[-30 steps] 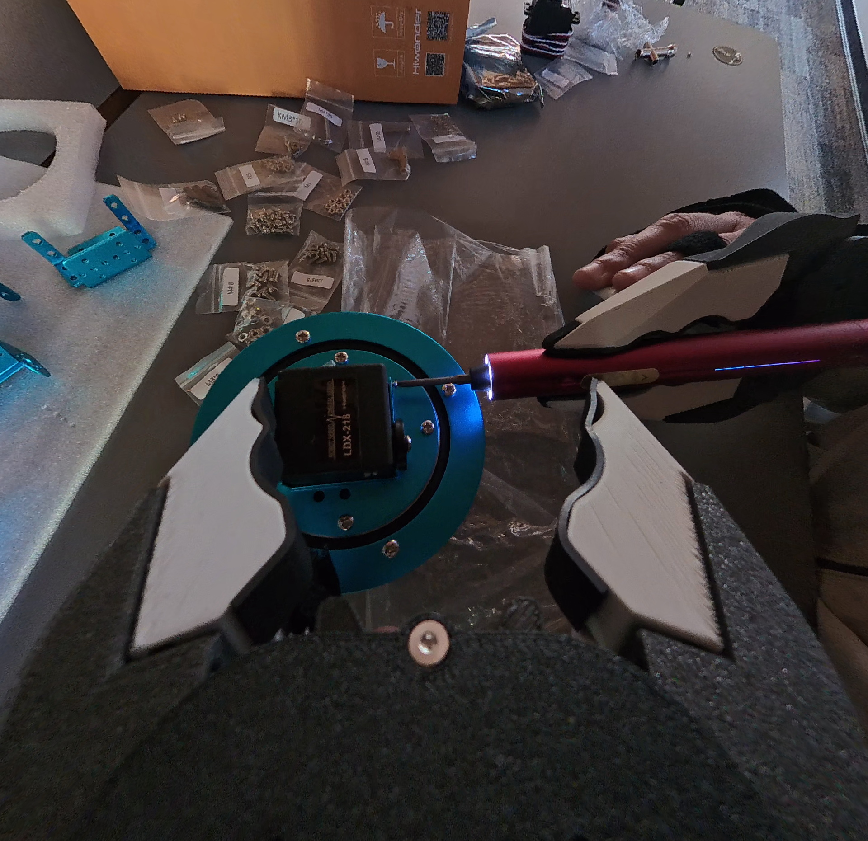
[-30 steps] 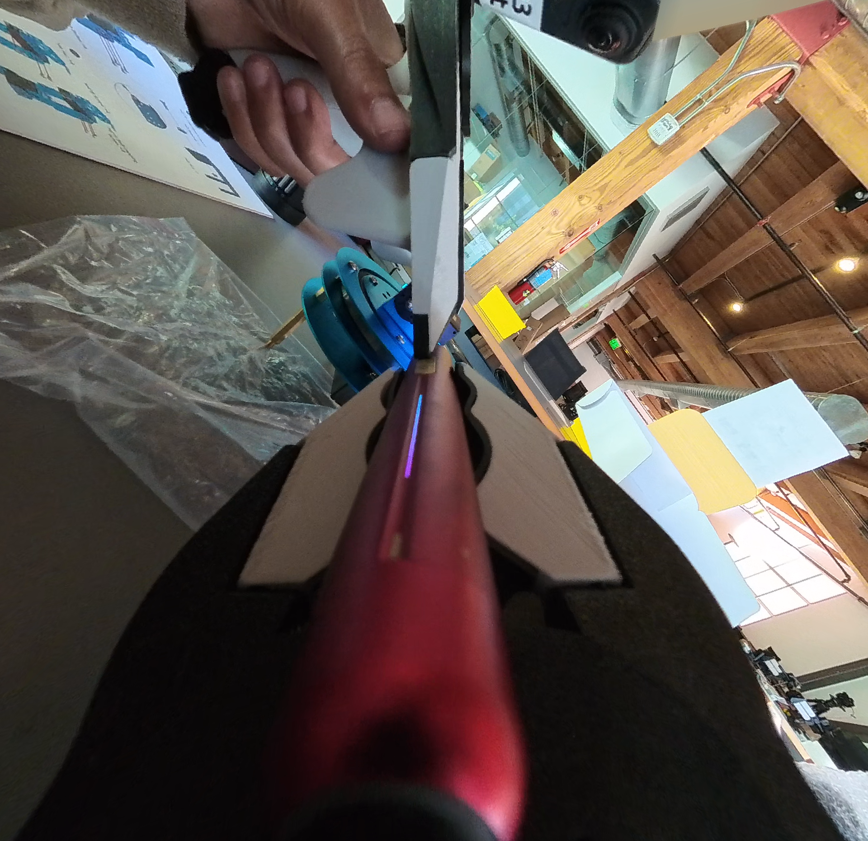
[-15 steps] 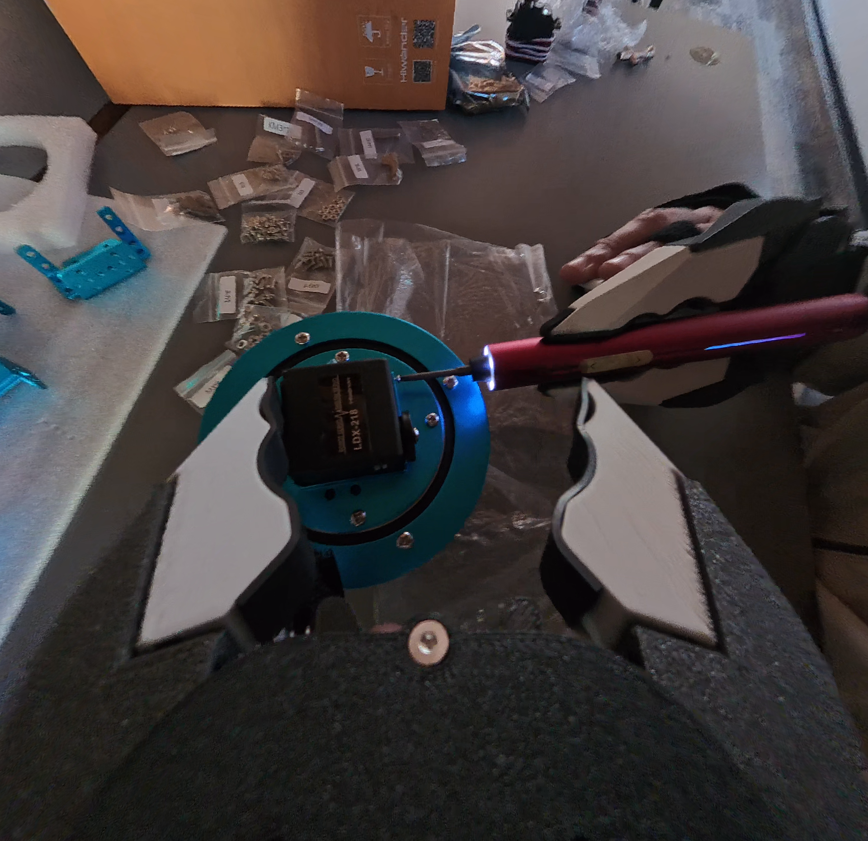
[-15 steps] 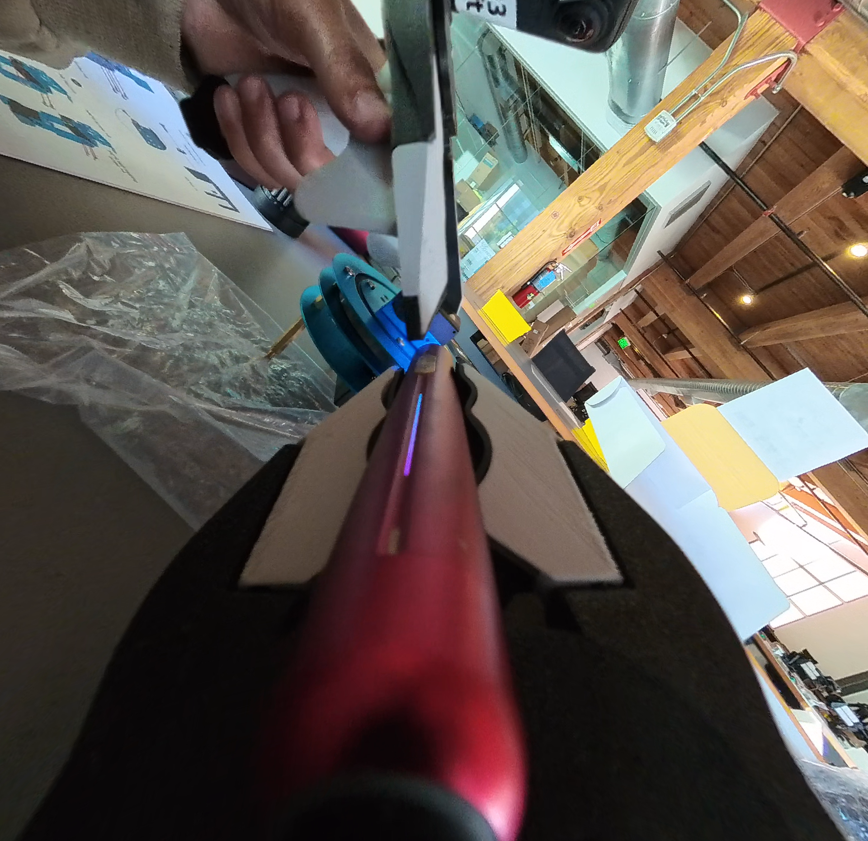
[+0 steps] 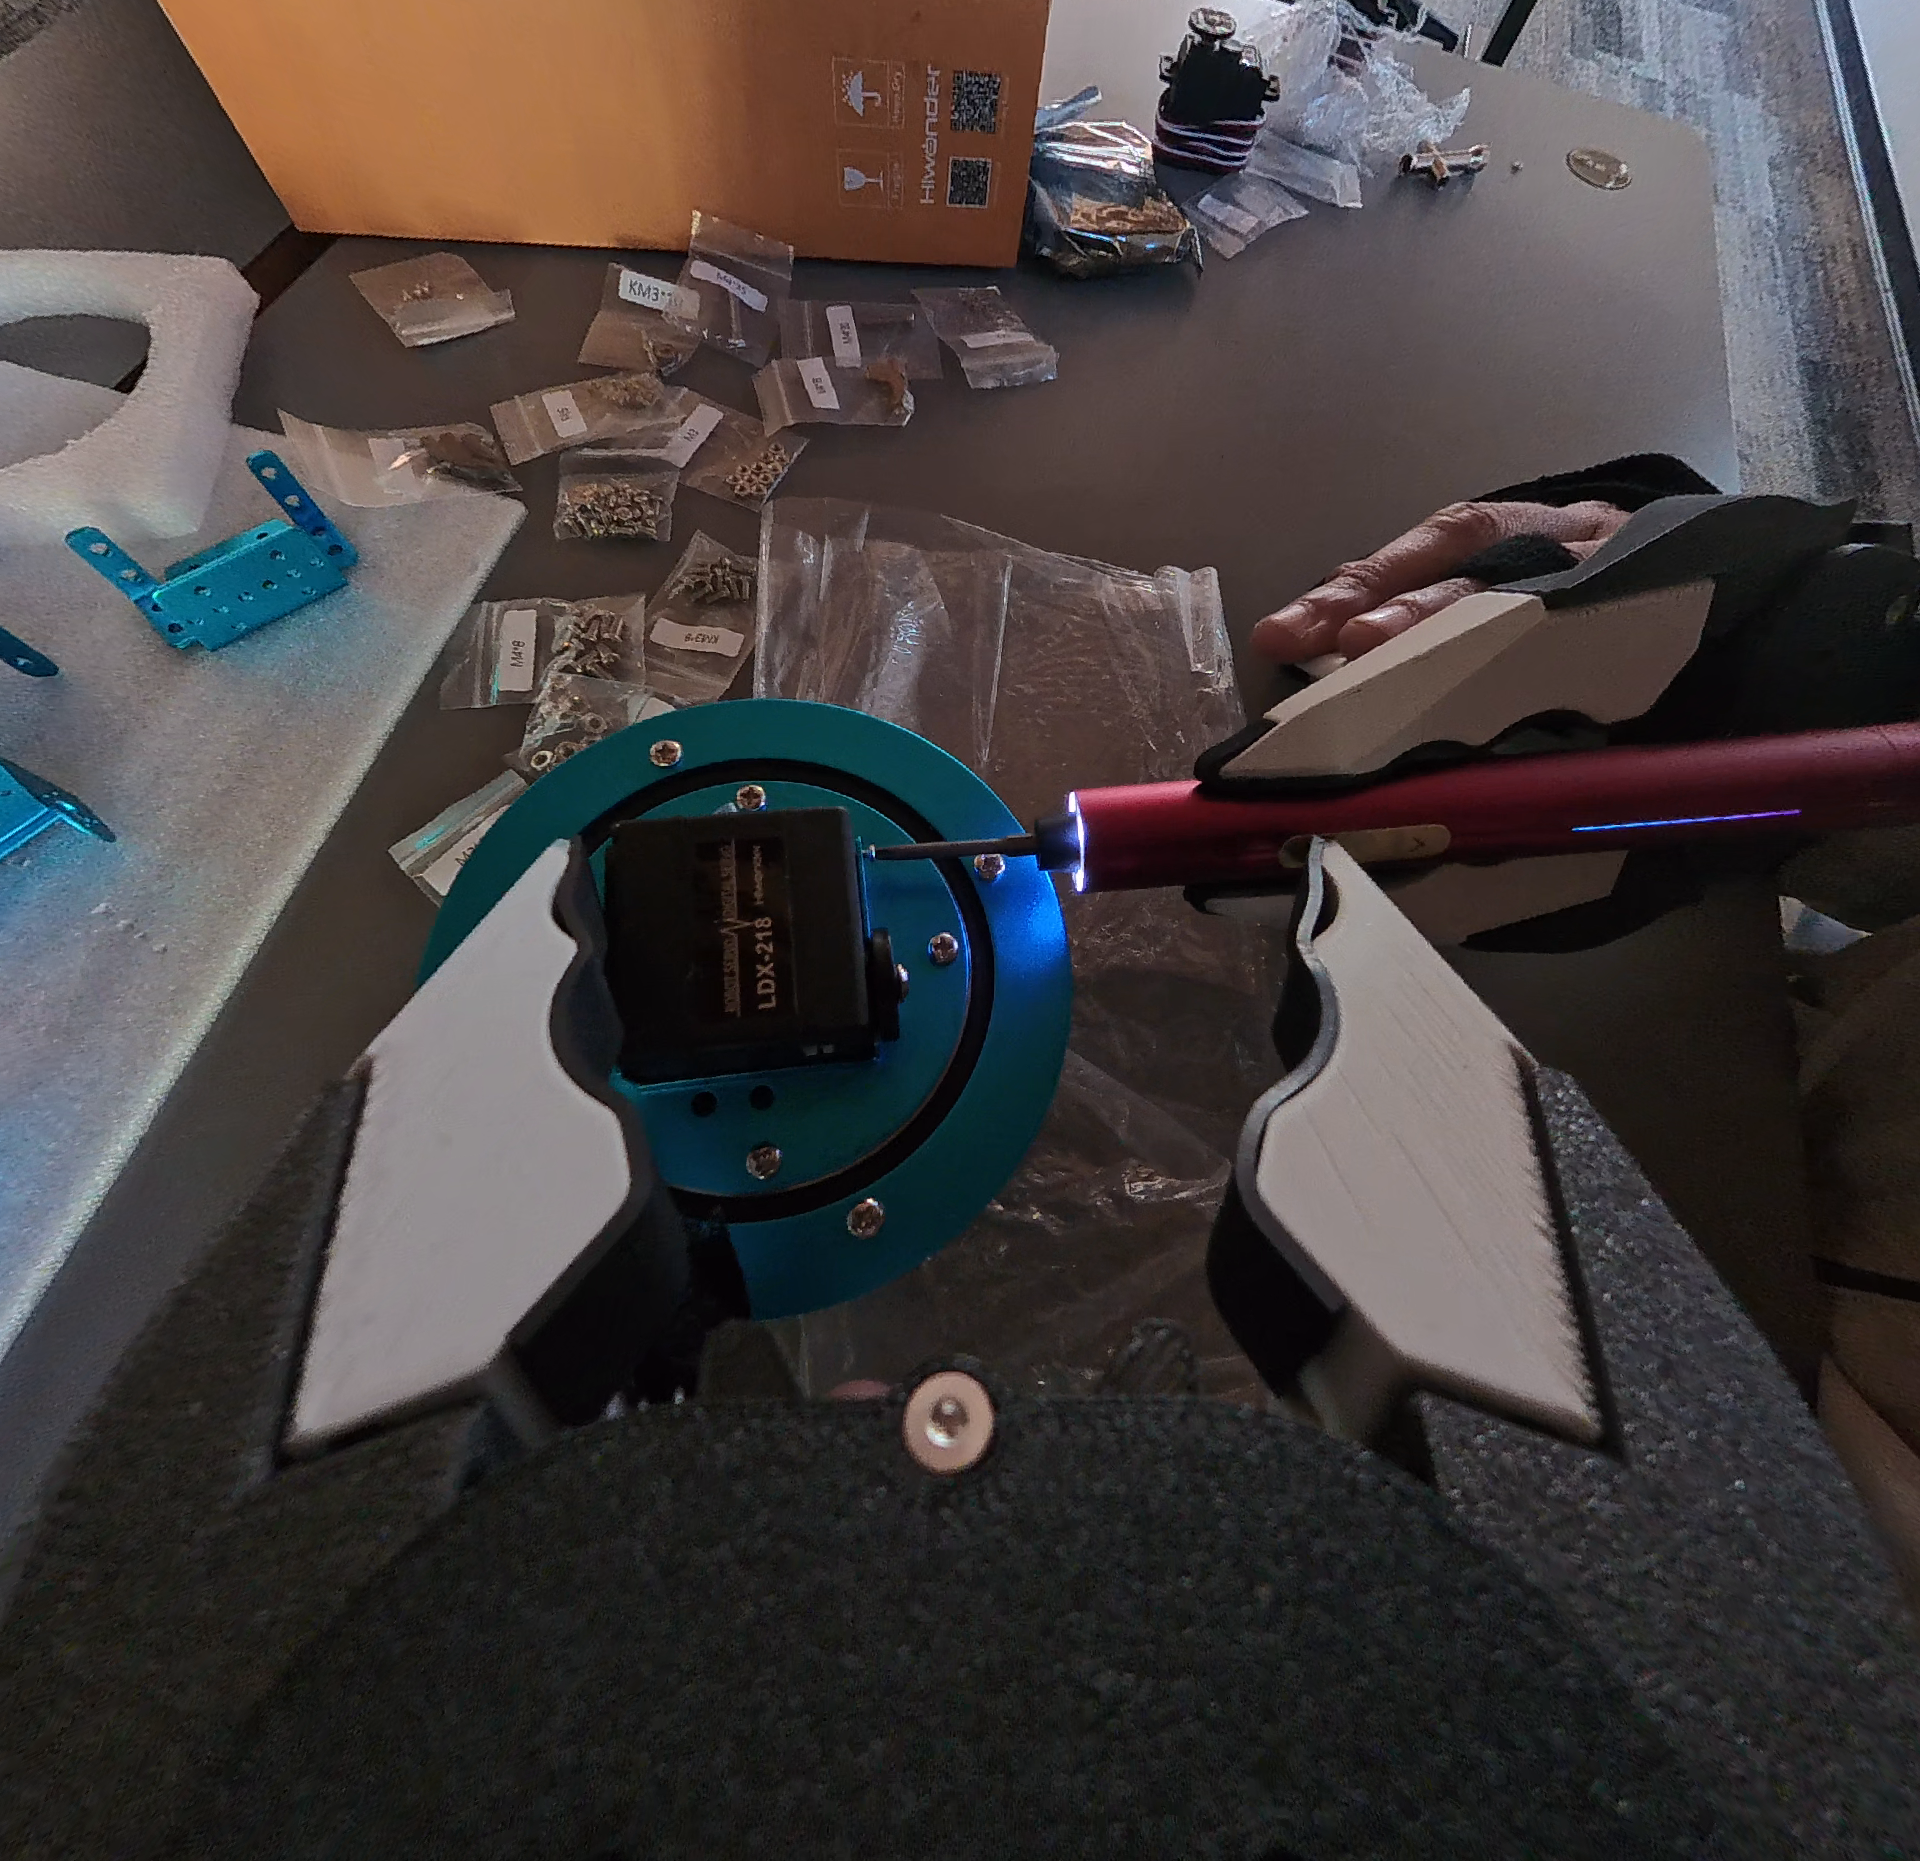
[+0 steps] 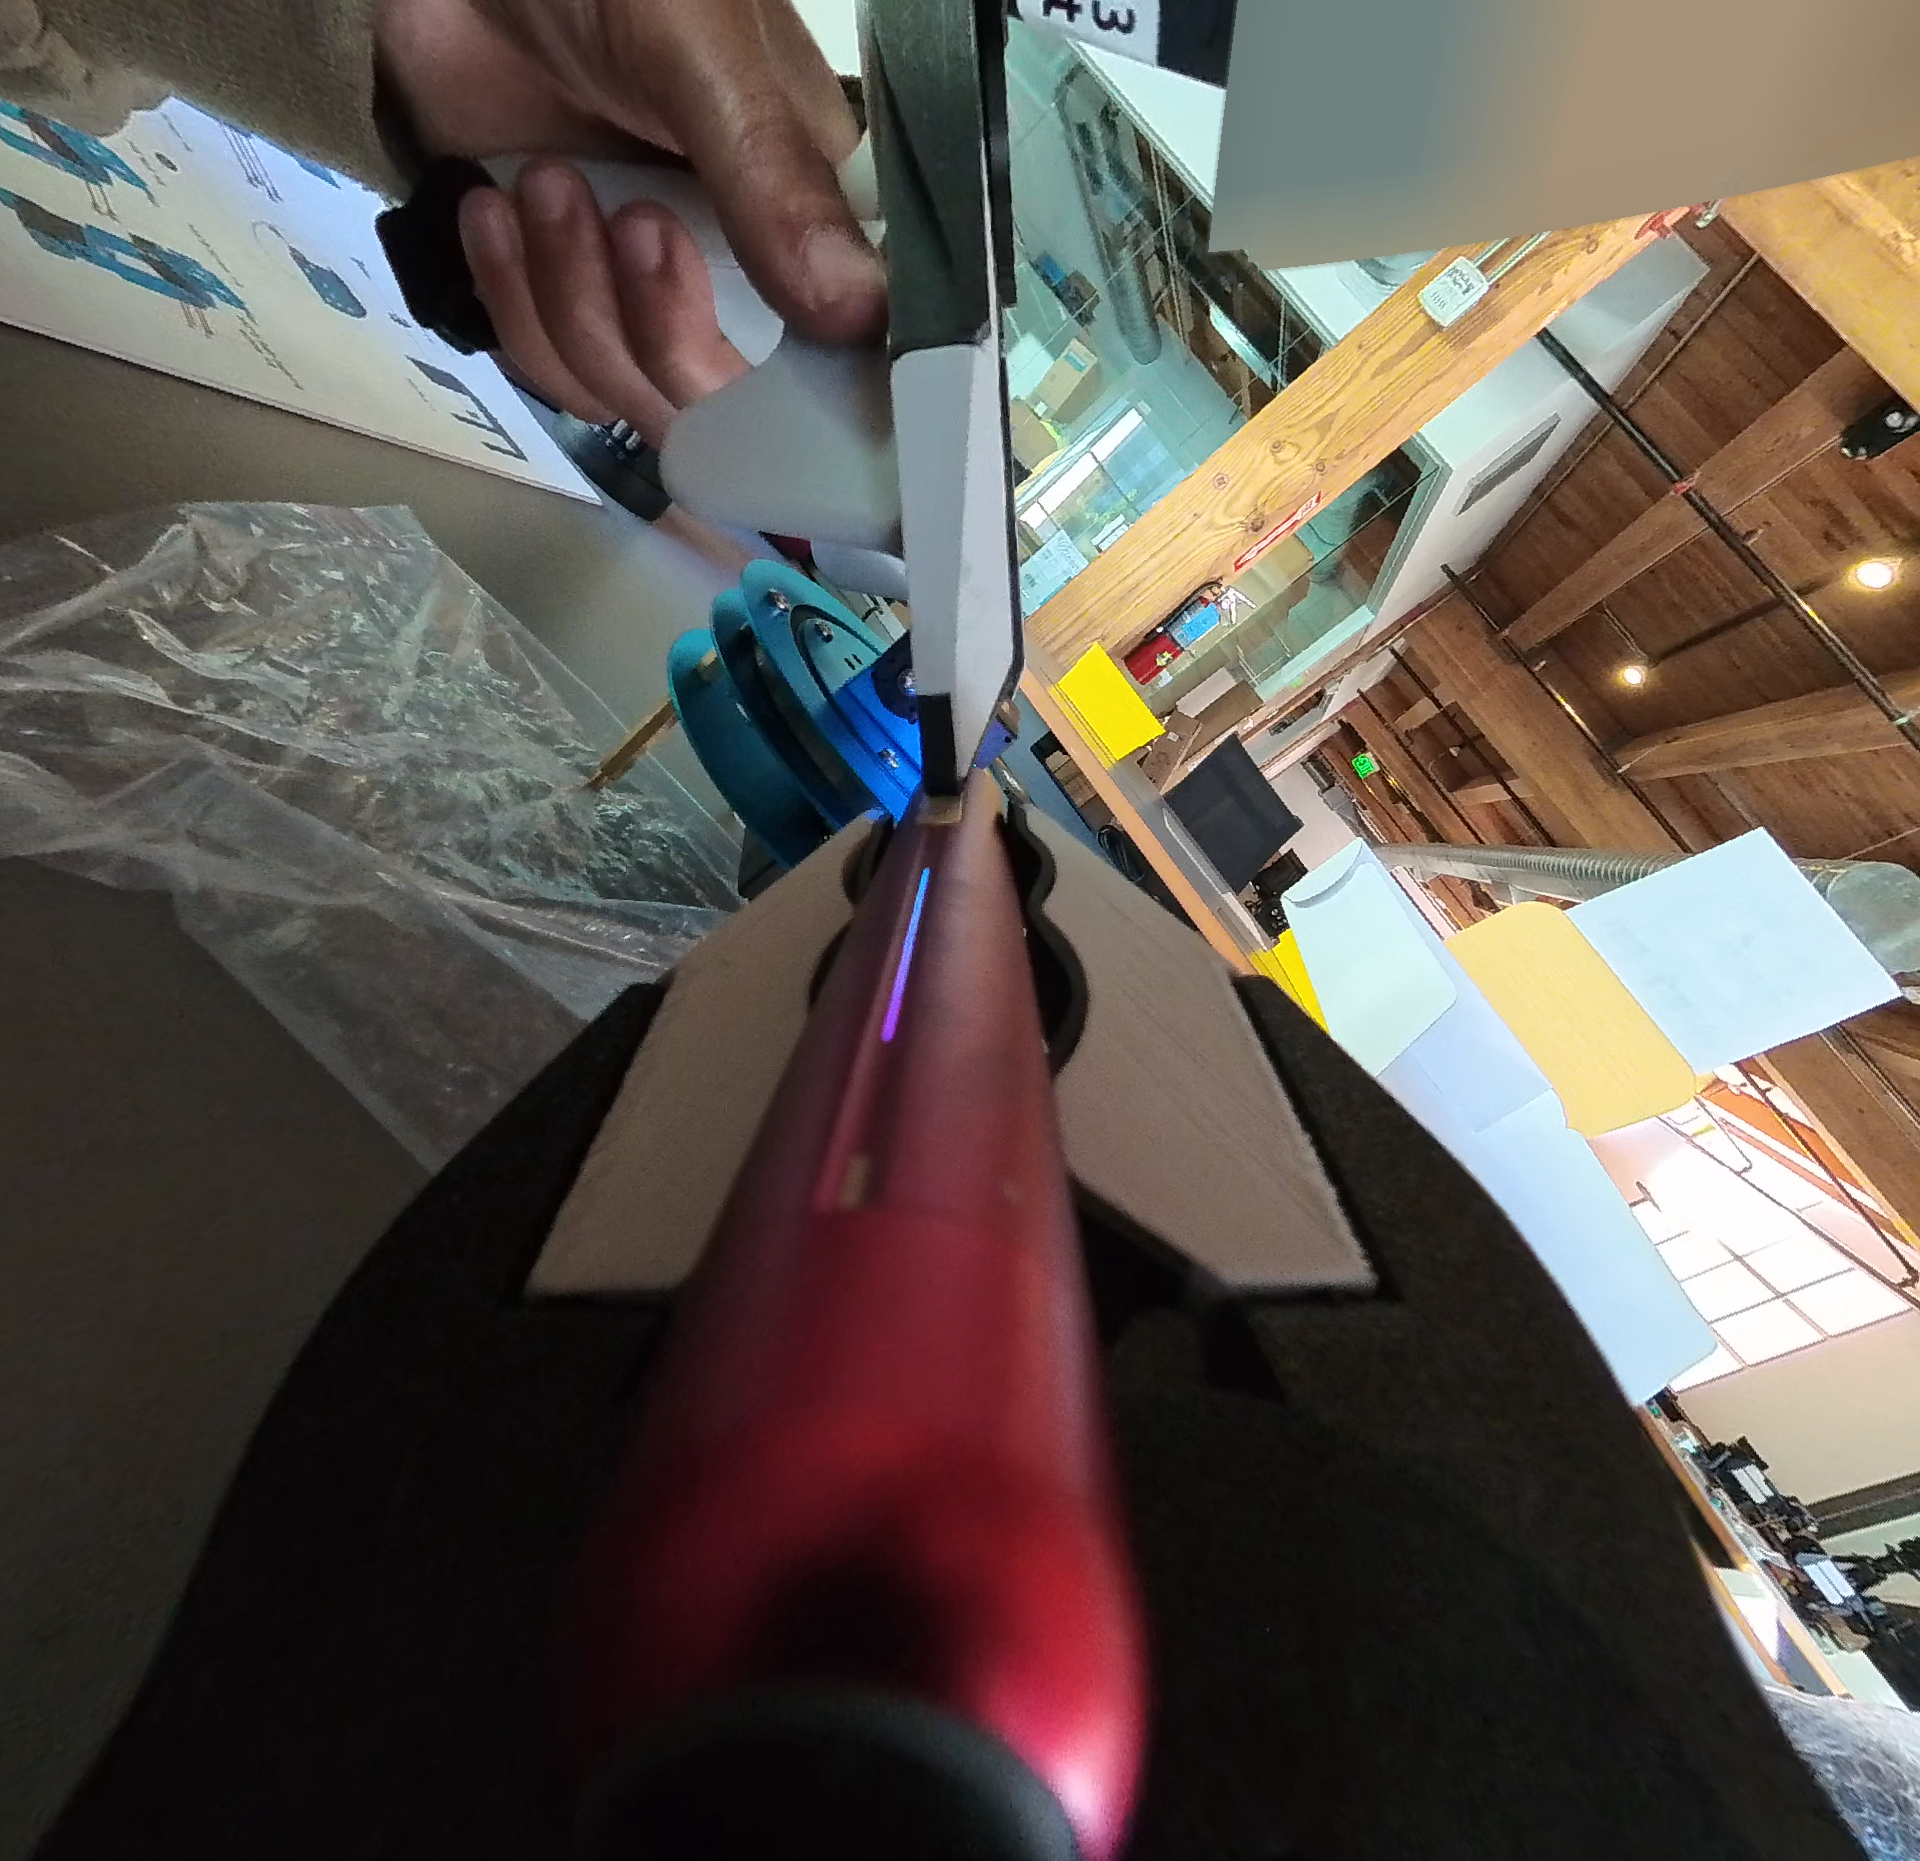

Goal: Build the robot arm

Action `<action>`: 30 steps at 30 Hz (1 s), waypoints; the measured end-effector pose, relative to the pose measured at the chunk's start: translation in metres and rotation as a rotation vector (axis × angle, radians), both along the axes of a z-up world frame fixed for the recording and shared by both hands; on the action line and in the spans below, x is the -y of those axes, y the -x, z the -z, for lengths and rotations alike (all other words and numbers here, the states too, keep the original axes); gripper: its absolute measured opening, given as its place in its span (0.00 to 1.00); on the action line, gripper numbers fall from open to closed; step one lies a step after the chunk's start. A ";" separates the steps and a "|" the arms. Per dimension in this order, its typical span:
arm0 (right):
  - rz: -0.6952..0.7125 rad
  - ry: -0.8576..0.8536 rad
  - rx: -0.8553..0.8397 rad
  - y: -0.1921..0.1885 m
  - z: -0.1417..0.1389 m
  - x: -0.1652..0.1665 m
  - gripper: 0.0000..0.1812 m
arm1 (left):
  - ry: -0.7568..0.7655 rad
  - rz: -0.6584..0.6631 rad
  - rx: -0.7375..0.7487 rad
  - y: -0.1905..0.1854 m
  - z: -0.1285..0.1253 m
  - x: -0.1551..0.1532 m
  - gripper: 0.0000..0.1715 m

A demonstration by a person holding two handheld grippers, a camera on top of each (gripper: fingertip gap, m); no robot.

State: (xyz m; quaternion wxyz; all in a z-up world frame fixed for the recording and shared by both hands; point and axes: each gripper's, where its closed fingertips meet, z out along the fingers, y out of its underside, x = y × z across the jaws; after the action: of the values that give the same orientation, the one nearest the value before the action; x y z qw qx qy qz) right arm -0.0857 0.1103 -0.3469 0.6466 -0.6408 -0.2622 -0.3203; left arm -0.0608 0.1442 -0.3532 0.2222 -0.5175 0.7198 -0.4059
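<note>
Your left gripper (image 5: 935, 990) hangs with its fingers spread wide, the left finger (image 5: 488, 1115) just beside the black servo (image 5: 738, 944) on the teal disc (image 5: 997, 1063); whether it touches, I cannot tell. Your right gripper (image 6: 940, 855) is clamped on the red screwdriver (image 6: 894, 1292), and its bit reaches the servo's corner at two o'clock on the disc. The risk, as I judge it: nothing grips the disc, so a push along the bit could slide it or slip the bit off. Dark table (image 5: 1351, 409), crinkled plastic bag (image 5: 987, 627) under the disc, screw packets (image 5: 665, 429) at eleven o'clock, a cardboard box (image 5: 582, 86) at twelve, white foam (image 5: 156, 751) at nine. Timber beams overhead.
</note>
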 end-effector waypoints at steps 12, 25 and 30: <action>-0.017 -0.005 -0.038 0.000 -0.002 0.000 0.11 | 0.013 0.005 0.043 0.000 -0.001 0.000 0.75; -0.035 -0.011 -0.062 0.000 -0.002 0.001 0.12 | -0.009 0.023 0.047 0.001 0.000 0.000 0.73; -0.040 -0.007 -0.066 -0.002 -0.002 0.002 0.12 | -0.020 0.012 0.043 0.000 0.001 0.000 0.73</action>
State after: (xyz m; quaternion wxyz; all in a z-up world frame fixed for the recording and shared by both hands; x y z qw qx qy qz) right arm -0.0836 0.1087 -0.3453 0.6632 -0.6435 -0.2525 -0.2870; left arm -0.0613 0.1445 -0.3542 0.2405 -0.5020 0.7220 -0.4110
